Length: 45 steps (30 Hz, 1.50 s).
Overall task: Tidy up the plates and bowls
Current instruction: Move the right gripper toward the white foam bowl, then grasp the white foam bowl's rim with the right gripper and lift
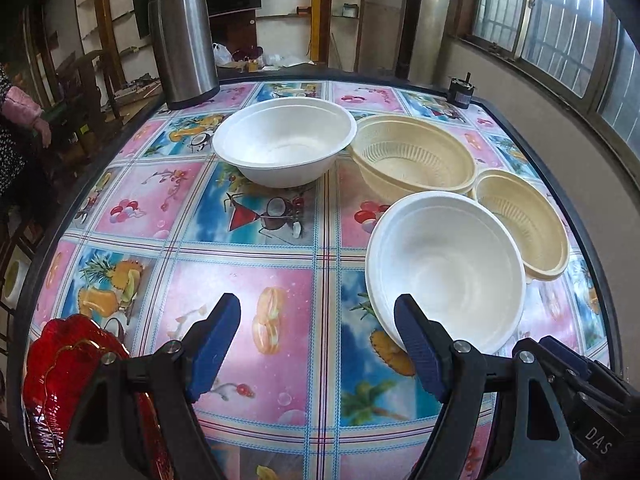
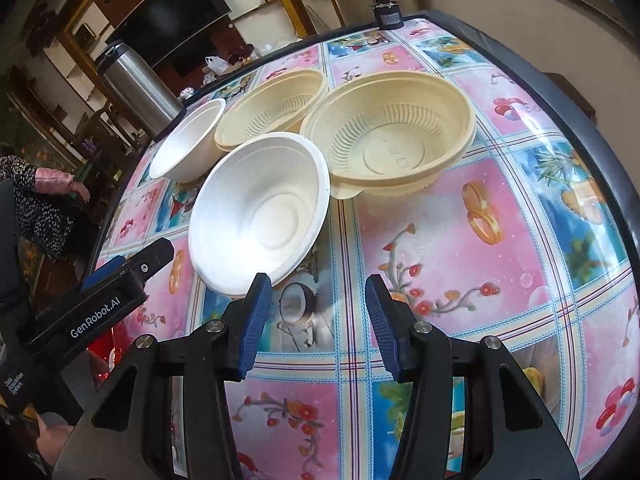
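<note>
Two white bowls and two cream ribbed bowls stand on the patterned table. The near white bowl (image 1: 448, 268) (image 2: 260, 212) sits just ahead of both grippers. The far white bowl (image 1: 285, 140) (image 2: 188, 142) is behind it. One cream bowl (image 1: 412, 156) (image 2: 272, 108) is at the back, the other (image 1: 524, 220) (image 2: 392, 136) to the right. A red plate (image 1: 60, 376) lies at the near left edge. My left gripper (image 1: 318, 344) is open and empty, its right finger beside the near white bowl's rim. My right gripper (image 2: 318, 320) is open and empty, its left finger by that bowl's rim.
A steel thermos (image 1: 182, 36) (image 2: 136, 88) stands at the table's far left corner. A small black object (image 1: 460, 90) (image 2: 386, 14) sits at the far right edge. A seated person (image 1: 20, 128) is left of the table. Wall and windows run along the right.
</note>
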Motion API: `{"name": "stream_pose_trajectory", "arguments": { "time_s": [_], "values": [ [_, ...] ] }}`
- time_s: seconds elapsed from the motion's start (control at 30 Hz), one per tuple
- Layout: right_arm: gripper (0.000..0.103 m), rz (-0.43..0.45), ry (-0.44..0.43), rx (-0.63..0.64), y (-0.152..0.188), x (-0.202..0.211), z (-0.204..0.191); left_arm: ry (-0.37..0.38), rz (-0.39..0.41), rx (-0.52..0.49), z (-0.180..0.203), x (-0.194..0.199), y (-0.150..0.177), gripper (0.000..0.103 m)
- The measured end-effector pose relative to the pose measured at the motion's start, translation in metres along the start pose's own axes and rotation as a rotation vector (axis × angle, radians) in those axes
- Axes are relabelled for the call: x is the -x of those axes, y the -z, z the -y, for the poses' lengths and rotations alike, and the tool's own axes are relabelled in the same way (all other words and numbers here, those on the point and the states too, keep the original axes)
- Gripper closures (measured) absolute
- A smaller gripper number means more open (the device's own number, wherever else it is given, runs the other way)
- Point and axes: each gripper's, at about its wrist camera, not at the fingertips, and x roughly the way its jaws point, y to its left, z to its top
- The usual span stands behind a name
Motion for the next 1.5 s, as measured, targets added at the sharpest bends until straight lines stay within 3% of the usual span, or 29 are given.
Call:
{"name": "stream_pose_trajectory", "arguments": {
  "time_s": [0.47,0.97,1.0,1.03,1.07,1.1,1.2,1.5],
  "values": [
    [0.054,-0.004,-0.019,-0.065,-0.025,-0.028,0.007,0.023,-0.057,-0.001,0.008,-0.028,-0.018,0.024],
    [0.054,0.017,-0.022,-0.041,-0.038,-0.040,0.006,0.044,-0.088,-0.039,0.025,-0.048,-0.025,0.025],
    [0.058,0.020,-0.022,-0.036,-0.038,-0.041,0.006,0.044,-0.086,-0.042,0.026,-0.049,-0.025,0.037],
    [0.070,0.024,-0.026,-0.029,-0.038,-0.042,0.006,0.037,-0.091,-0.047,0.027,-0.051,-0.024,0.051],
    [0.076,0.026,-0.027,-0.024,-0.037,-0.042,0.007,0.032,-0.110,-0.055,0.027,-0.054,-0.024,0.072],
    [0.080,0.027,-0.031,-0.022,-0.037,-0.043,0.007,0.062,-0.141,-0.055,0.028,-0.058,-0.022,0.084],
    [0.087,0.028,-0.046,-0.002,-0.036,-0.044,0.004,0.055,-0.138,-0.080,0.035,-0.058,-0.017,0.084],
    [0.087,0.042,-0.070,0.064,-0.019,-0.021,-0.015,0.075,-0.129,-0.049,0.019,-0.029,-0.005,0.084]
  ]
}}
